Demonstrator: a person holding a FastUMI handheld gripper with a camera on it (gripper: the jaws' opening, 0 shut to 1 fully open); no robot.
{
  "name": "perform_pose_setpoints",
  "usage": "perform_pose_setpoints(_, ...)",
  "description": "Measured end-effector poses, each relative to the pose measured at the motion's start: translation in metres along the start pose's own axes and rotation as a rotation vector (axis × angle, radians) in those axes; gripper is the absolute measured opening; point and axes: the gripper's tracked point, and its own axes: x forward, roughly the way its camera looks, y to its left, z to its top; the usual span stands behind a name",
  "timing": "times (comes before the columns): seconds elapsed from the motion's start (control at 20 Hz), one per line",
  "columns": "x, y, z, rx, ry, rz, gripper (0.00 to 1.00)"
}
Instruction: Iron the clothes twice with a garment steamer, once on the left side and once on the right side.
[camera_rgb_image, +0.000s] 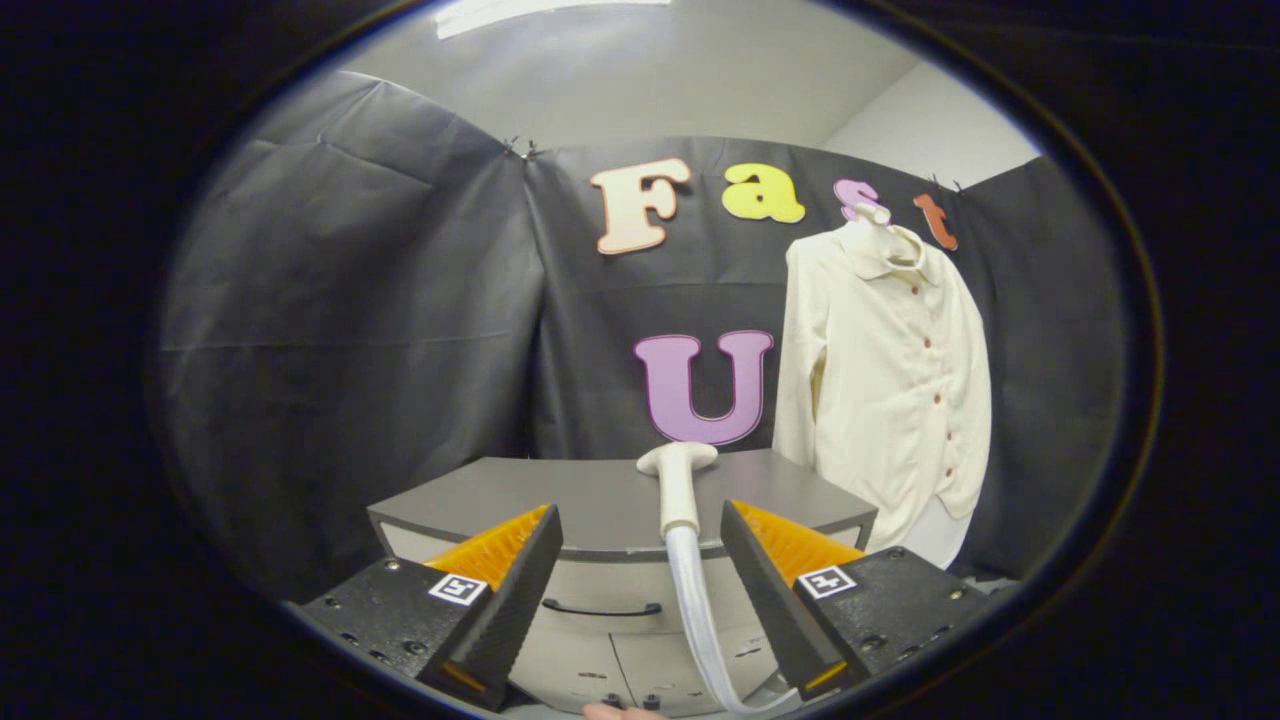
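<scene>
So from where I'm standing, the whole thing right now comes down to how the garment steamer (678, 490) sits relative to the tongs (640, 560). The tongs are spread wide and gripping nothing. The steamer lies on the grey table (600, 495), its head at the far end and its handle pointing back toward the tongs, so the long axis runs pretty much straight along the line the tongs are already facing. It isn't dead centre in the gap though. It sits closer to the right finger (770, 590) than the left finger (505, 600), and the white hose (700, 620) trails off the near end of the handle, over the table's front edge, and down past the right finger.

My read: the next move is a straight push forward plus a small shift to the right so the handle ends up centred between the fingers, then squeeze across the handle. No big twist needed, since the axis lines up already. Grabbing the hose instead of the handle would be the thing to avoid.

The shirt (890, 390) hangs on a hanger against the booth wall, off to the right and beyond the table, well apart from the steamer. Cream coloured, buttons down the front, facing the room. Neither side looks steamed yet as far as I can judge, since the steamer hasn't even been picked up.
</scene>
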Motion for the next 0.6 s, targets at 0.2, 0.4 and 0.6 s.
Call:
perform_pose_setpoints(0.2,0.033,-0.004,-0.010,0.002,0.043,-0.009,0.96)
perform_pose_setpoints(0.4,0.065,-0.007,-0.021,-0.027,0.092,-0.031,0.97)
perform_pose_setpoints(0.6,0.092,-0.007,-0.028,-0.011,0.133,-0.037,0.97)
